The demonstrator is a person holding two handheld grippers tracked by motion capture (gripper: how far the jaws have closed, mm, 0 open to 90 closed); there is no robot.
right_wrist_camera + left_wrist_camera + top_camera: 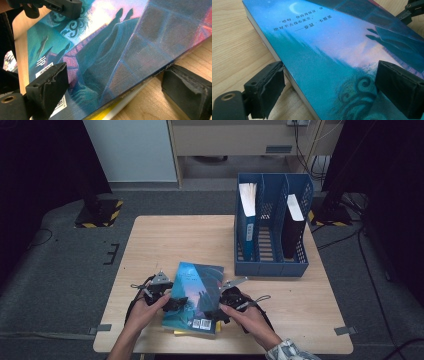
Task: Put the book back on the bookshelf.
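A thick paperback with a blue-teal illustrated cover [196, 292] [324, 55] [117, 45] lies flat near the table's front edge, on top of something thin and yellow [110, 113]. My left gripper [172, 304] [332, 75] is open at the book's left long edge, one jaw beside the page edge and the other over the cover. At the spine side my right gripper [216, 312] [116, 75] is open as well, with one jaw on the cover and the other on the table just clear of the spine. A hand holds each gripper.
A blue three-slot file holder [272, 267] stands at the table's back right, with a blue book [247, 215] in its left slot and a black one [293, 227] in its right slot. Bare wooden table [165, 245] lies beyond the paperback.
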